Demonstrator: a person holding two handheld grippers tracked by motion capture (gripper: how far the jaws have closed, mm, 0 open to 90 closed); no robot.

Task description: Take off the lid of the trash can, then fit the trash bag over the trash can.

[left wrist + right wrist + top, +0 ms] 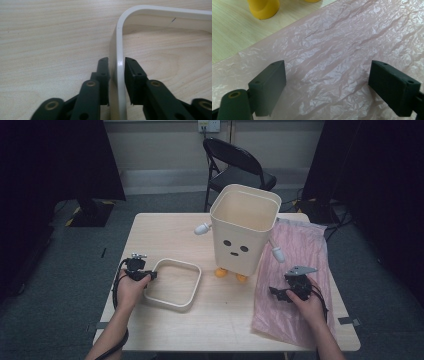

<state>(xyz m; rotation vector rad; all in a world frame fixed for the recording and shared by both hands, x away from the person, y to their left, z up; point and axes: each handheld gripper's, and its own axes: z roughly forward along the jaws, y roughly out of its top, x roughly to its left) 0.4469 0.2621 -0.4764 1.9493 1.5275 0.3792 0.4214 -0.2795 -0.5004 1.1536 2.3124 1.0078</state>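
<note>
A pale wooden bench (175, 235) carries a tall cream plastic bin with a dotted face, white arms and orange feet (243, 232) standing upright near its middle. To the right of the bin lies a crinkled pink plastic bag (295, 270), spread flat. Left of the bin sits a cream square rounded frame (173, 283), flat on the wood. The left tongs (117, 72) pinch the frame's left wall, one jaw outside and one inside. The right tongs (328, 85) hover over the pink bag with jaws spread wide, nothing between them.
</note>
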